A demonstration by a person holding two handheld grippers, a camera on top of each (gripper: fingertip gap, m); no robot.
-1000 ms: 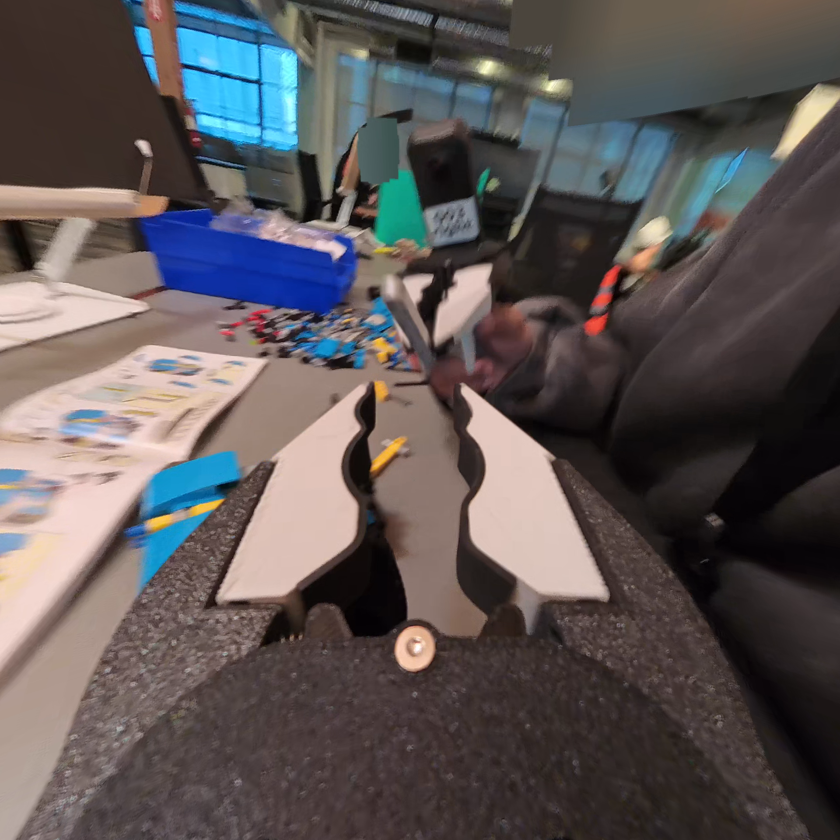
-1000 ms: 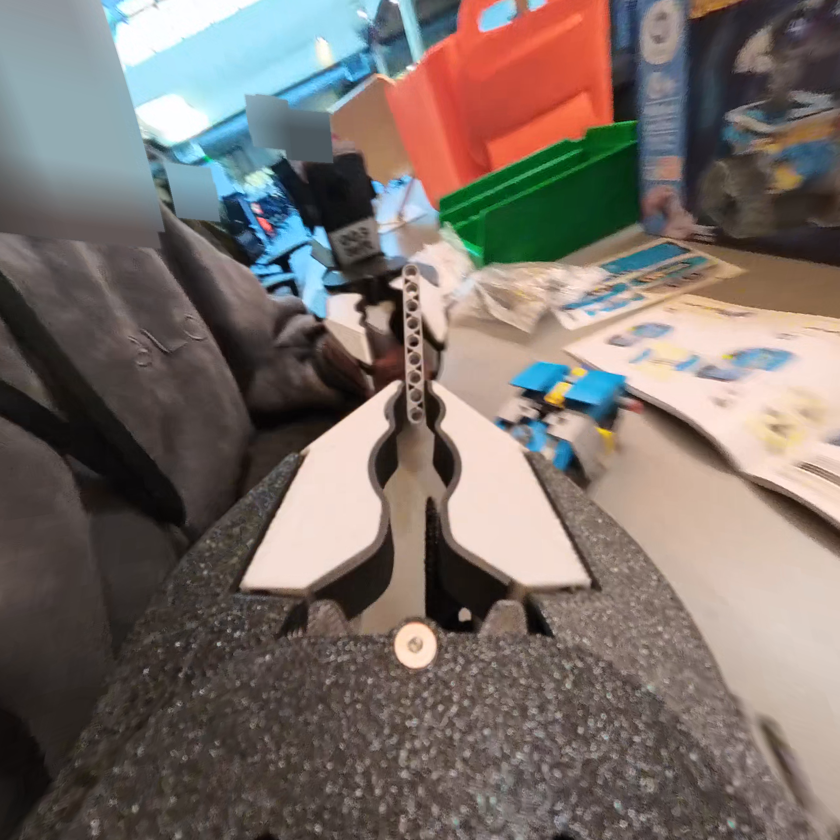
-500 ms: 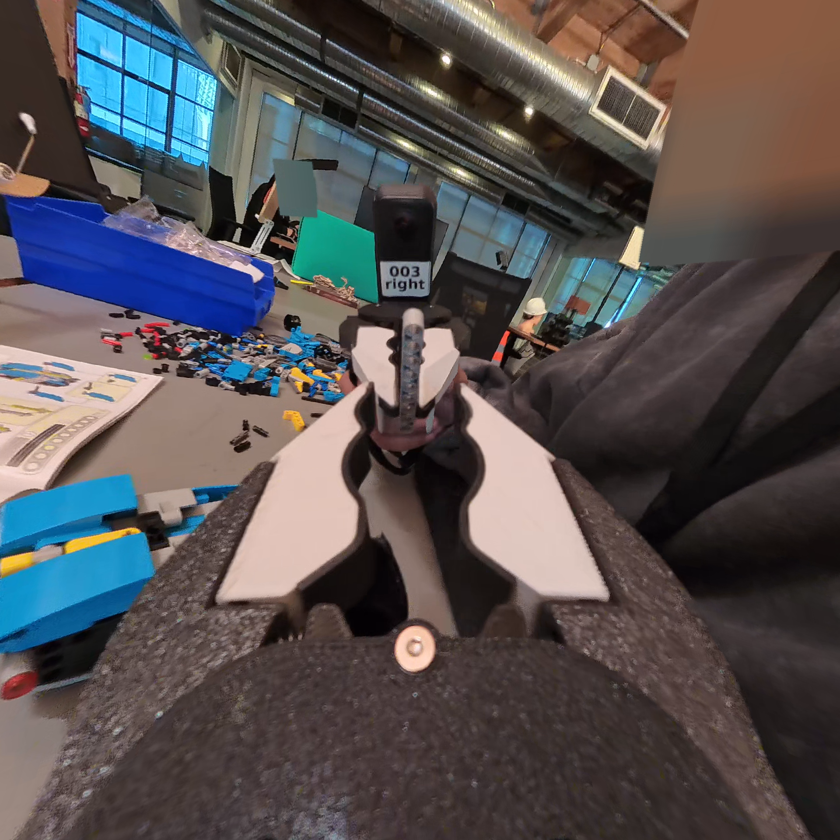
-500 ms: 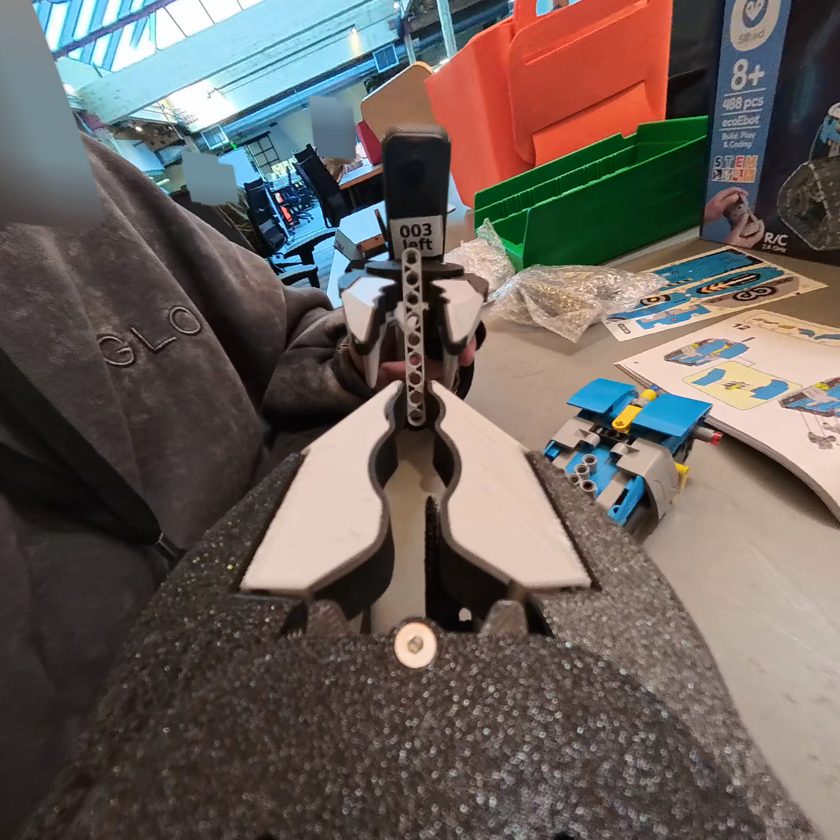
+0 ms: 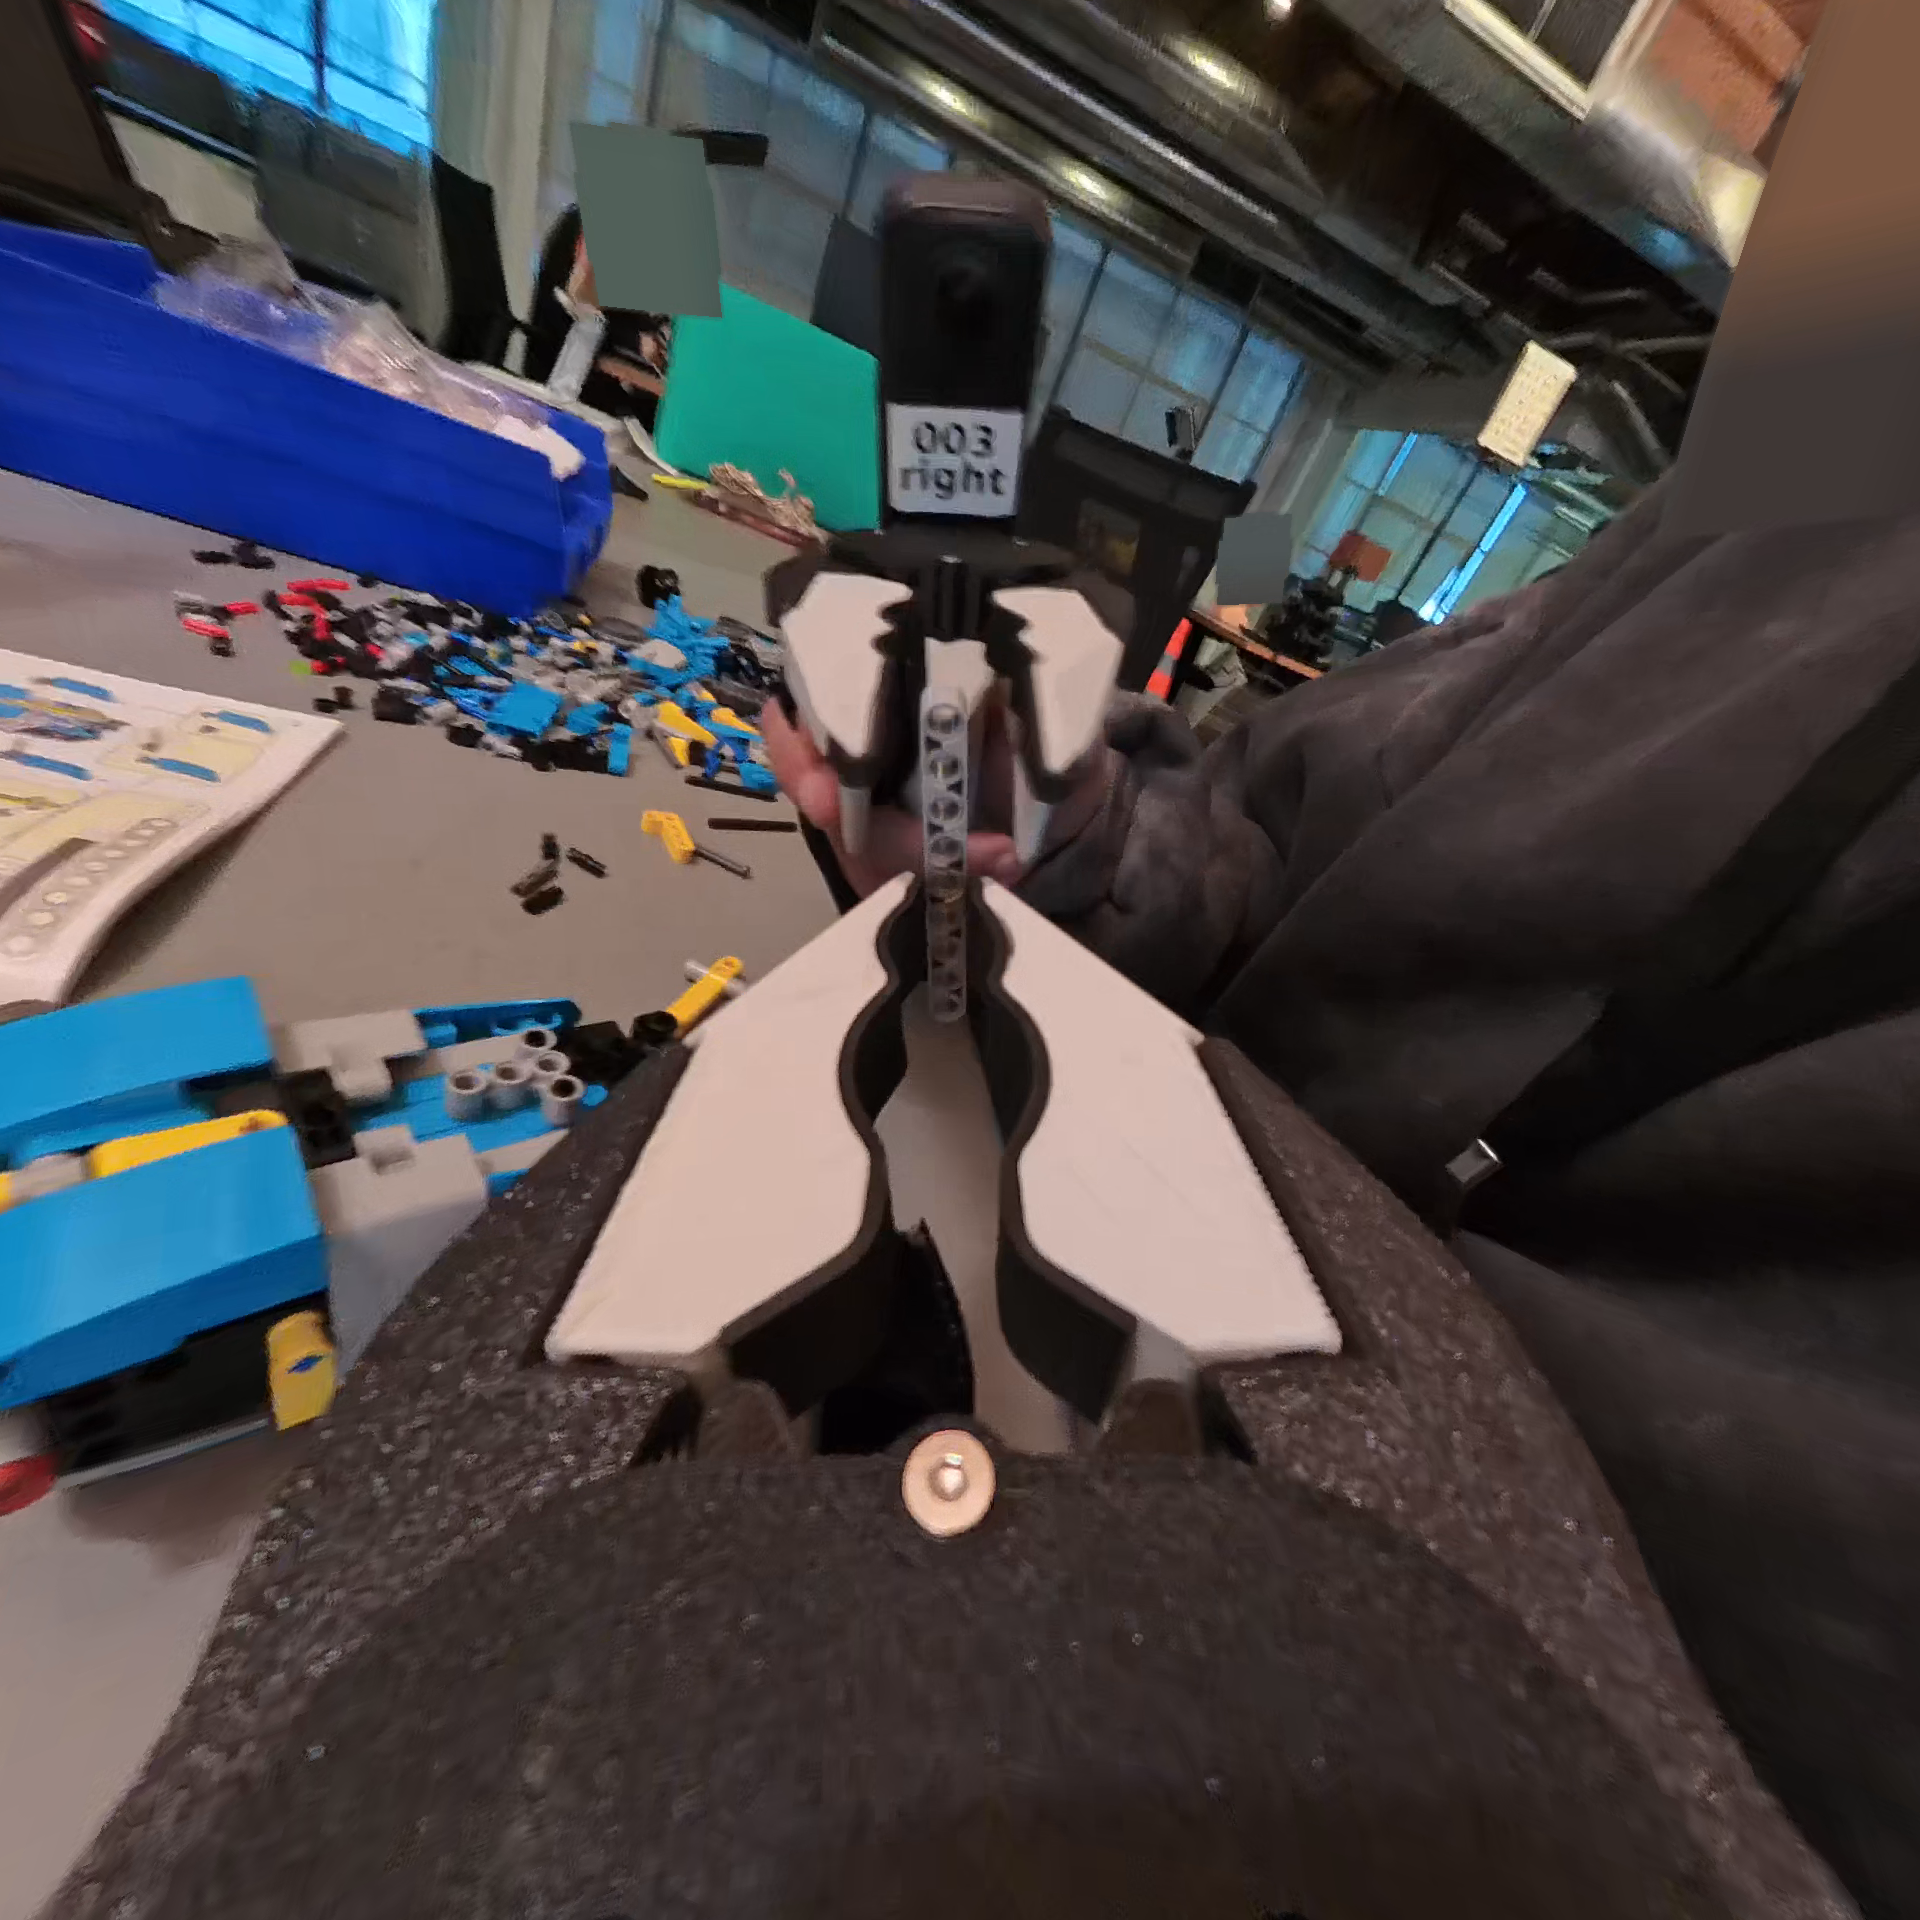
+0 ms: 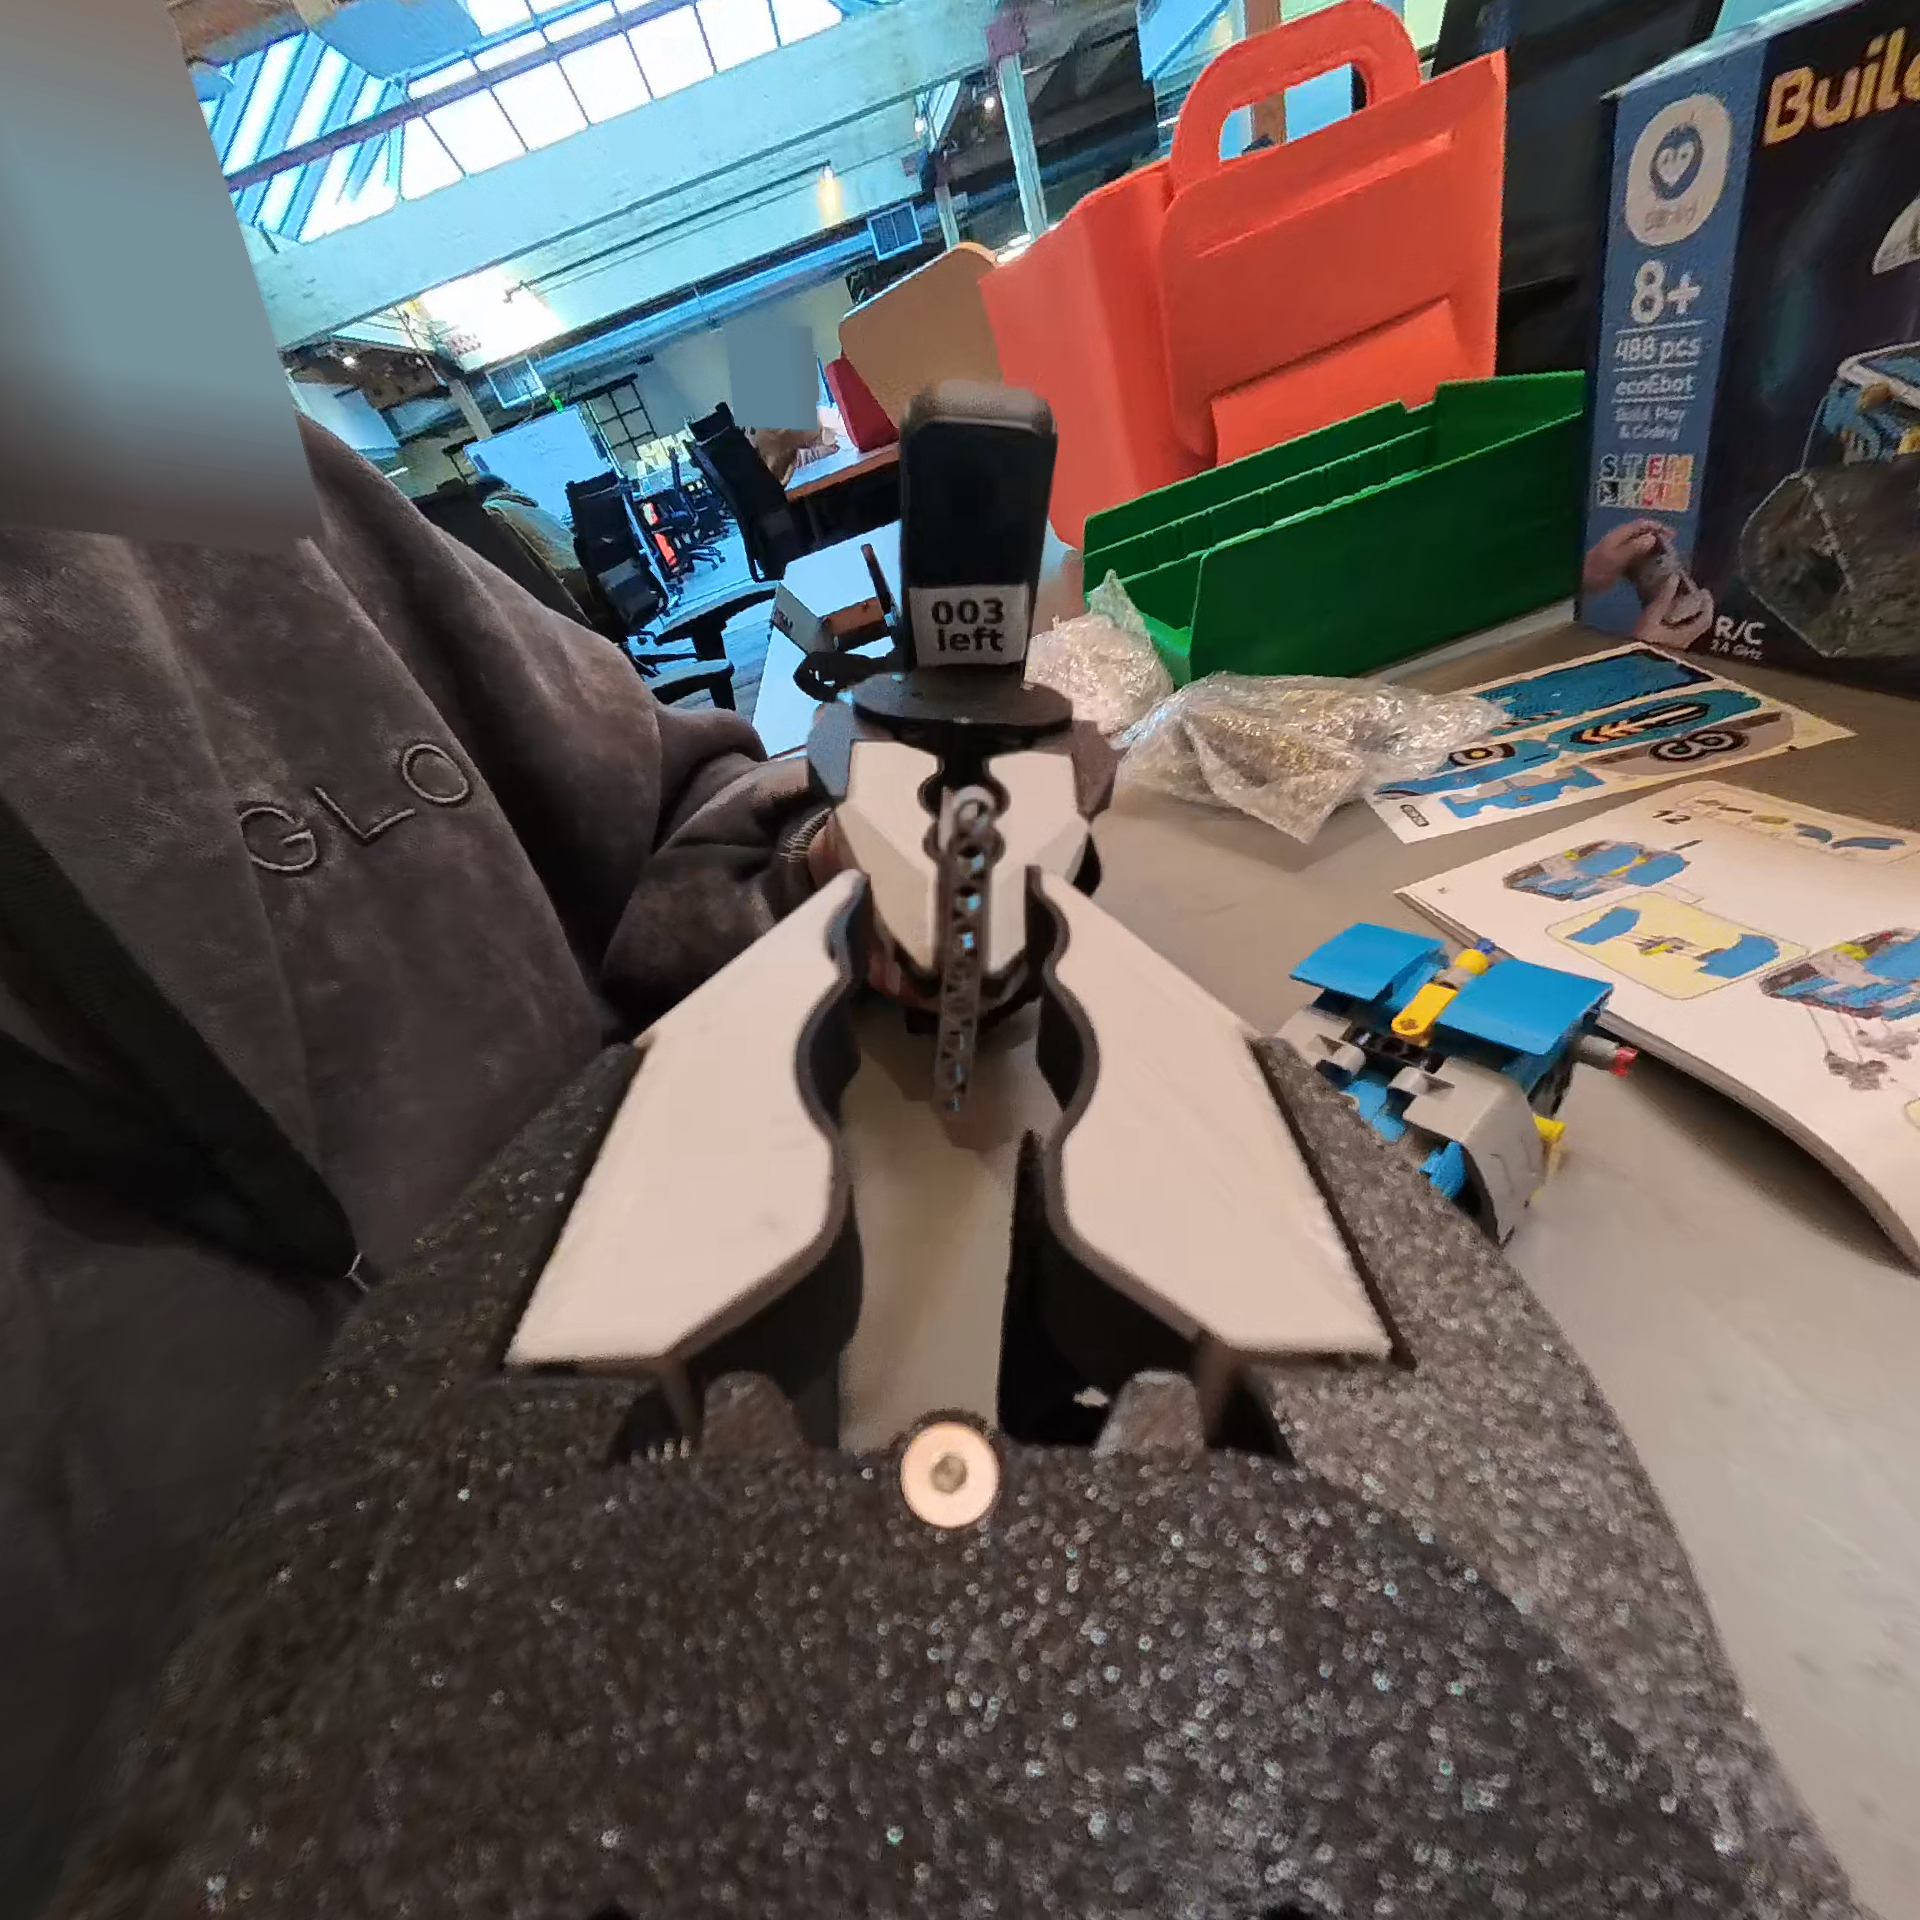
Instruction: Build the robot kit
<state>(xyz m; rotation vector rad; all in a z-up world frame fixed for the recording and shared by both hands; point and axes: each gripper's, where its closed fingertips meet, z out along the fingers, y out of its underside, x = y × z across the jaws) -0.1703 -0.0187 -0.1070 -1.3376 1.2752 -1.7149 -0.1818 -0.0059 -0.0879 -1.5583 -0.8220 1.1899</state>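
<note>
Beam (image 5: pixel 943 779) of grey, hole-lined, probably plastic stock is clenched above the surface (image 5: pixel 416 883) by the smooth white fingers of the left gripper (image 5: pixel 945 899). Fingers of the right gripper (image 6: pixel 948 888) stand released around it; a white printed label (image 5: pixel 951 457) fronts its black camera.

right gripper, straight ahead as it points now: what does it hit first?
Probably the left gripper, facing it and shut on the grey holed beam. That beam lies between the right gripper's open jaws; depth is unclear.

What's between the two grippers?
A grey holed beam, pinched by the left gripper, reaching into the open right gripper; both wrist views show it.
</note>
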